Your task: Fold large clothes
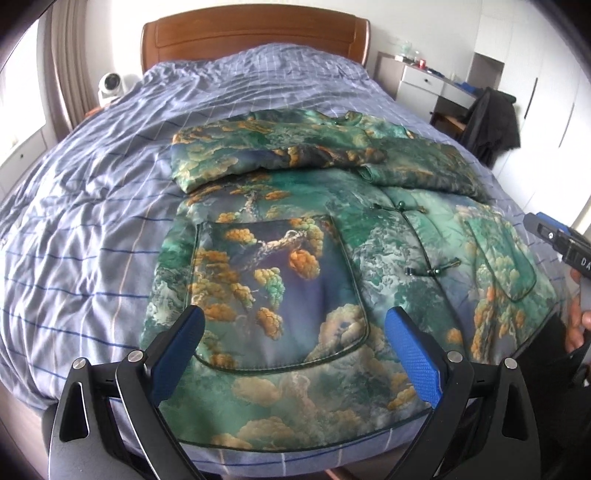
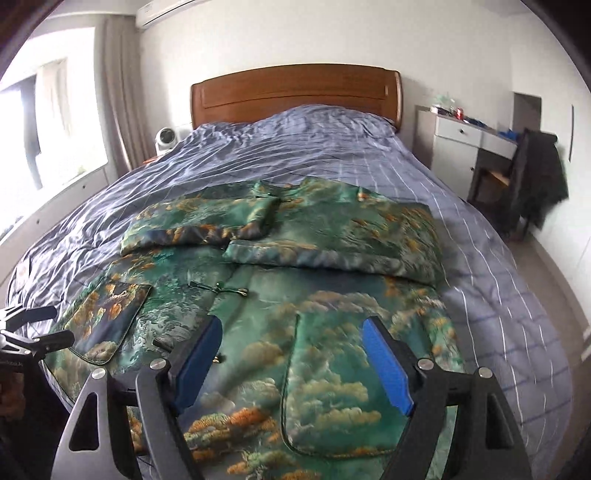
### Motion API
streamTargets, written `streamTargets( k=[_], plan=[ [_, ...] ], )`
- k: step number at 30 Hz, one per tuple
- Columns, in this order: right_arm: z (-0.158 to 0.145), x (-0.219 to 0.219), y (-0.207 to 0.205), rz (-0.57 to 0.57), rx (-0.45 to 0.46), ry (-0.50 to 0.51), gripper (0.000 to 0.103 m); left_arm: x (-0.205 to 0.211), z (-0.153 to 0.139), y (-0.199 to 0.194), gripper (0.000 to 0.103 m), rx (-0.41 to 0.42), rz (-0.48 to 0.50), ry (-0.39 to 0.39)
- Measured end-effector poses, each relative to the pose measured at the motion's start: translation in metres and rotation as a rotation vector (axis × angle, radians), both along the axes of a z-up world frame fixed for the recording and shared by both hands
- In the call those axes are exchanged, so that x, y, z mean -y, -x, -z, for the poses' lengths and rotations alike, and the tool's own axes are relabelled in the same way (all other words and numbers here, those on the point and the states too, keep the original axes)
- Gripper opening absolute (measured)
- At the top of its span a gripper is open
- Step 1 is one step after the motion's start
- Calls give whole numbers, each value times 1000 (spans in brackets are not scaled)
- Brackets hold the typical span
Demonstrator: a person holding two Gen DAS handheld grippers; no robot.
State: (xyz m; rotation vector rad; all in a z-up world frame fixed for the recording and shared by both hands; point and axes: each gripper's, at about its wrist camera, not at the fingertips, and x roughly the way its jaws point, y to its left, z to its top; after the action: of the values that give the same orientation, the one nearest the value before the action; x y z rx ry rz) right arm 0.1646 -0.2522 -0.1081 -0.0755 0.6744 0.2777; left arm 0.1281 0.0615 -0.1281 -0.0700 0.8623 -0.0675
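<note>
A large green jacket (image 1: 369, 240) printed with golden clouds and pines lies front up at the foot of the bed, both sleeves (image 1: 240, 155) folded across its chest. Dark frog buttons (image 1: 399, 210) run down the middle, with a patch pocket on each side. My left gripper (image 1: 293, 325) hovers open over the left pocket (image 1: 273, 291), nothing between its blue pads. My right gripper (image 2: 293, 336) stands open above the right pocket (image 2: 332, 387), gripping nothing. In the right wrist view the jacket (image 2: 258, 302) fills the lower half and the folded sleeves (image 2: 332, 236) meet near the collar.
The bed has a rumpled blue checked cover (image 1: 92, 184) and a wooden headboard (image 1: 255, 33). A white fan (image 1: 109, 86) stands left of the bed. A white desk (image 2: 465, 136) and a chair with a dark coat (image 2: 539, 184) stand to the right. A person's hand (image 1: 576, 325) shows at right.
</note>
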Motion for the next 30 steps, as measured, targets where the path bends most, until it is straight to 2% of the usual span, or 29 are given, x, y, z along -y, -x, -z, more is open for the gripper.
streamTargets(
  k=[30],
  plan=[
    [10,-16,15,-35,-30,-7,80,-4,7,13,99,-17,-20,2]
  ],
)
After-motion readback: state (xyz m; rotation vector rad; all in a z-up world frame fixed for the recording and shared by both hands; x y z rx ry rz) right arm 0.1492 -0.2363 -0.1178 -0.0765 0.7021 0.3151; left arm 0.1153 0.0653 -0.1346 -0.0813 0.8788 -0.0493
